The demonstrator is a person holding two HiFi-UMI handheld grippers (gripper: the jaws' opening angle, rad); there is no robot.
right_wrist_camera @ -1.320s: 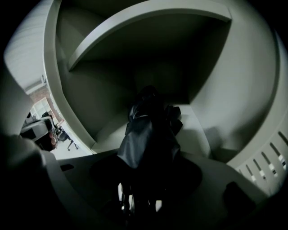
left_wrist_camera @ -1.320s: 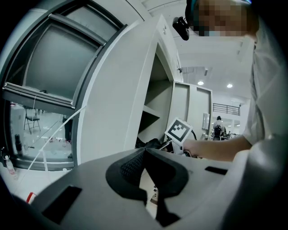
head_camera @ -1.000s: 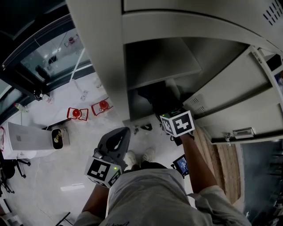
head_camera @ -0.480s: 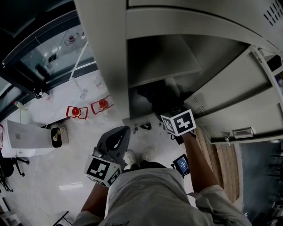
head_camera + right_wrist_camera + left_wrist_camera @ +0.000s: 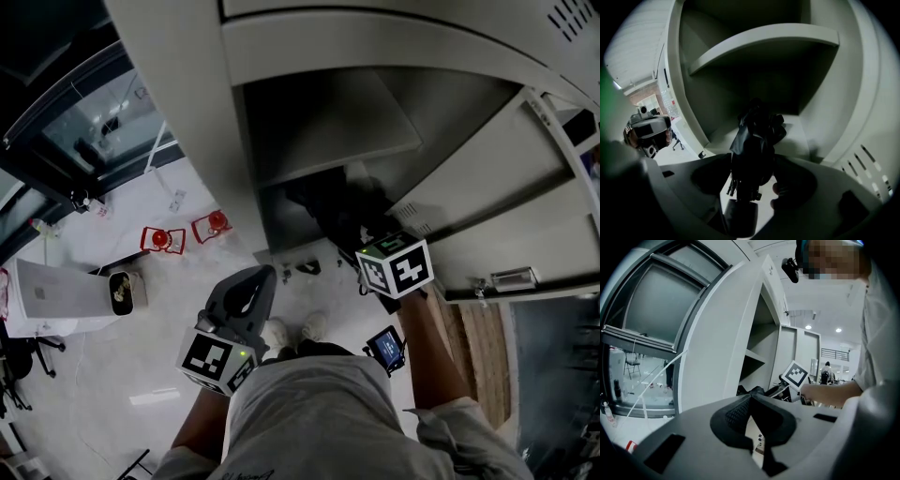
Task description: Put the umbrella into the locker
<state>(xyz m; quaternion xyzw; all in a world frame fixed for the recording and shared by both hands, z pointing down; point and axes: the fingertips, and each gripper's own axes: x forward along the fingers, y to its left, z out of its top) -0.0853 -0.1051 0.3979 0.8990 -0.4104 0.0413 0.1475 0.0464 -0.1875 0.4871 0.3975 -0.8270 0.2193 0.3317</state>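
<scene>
The black folded umbrella (image 5: 754, 136) lies on the floor of the grey locker's (image 5: 202, 141) lower compartment, under its shelf (image 5: 764, 42); in the head view the umbrella (image 5: 339, 208) is a dark bundle in the opening. My right gripper (image 5: 753, 174) points down into that compartment. Its jaws have just been opening, and the umbrella's near end still lies between them with a slit of light beside the right jaw. In the head view the right gripper (image 5: 367, 236) sits at the locker's threshold. My left gripper (image 5: 253, 277) hangs apart at the lower left, its jaws (image 5: 750, 399) together and empty.
The locker door (image 5: 497, 202) stands open to the right of the compartment. Two red-framed objects (image 5: 164, 241) sit on the pale floor at left, beside a white box (image 5: 61, 295) and a glass wall (image 5: 103, 112). A small screen device (image 5: 384, 348) hangs near my right forearm.
The right gripper's marker cube has shifted slightly right and drawn back a little from the opening. The umbrella stays in the compartment. The left gripper has not moved.
</scene>
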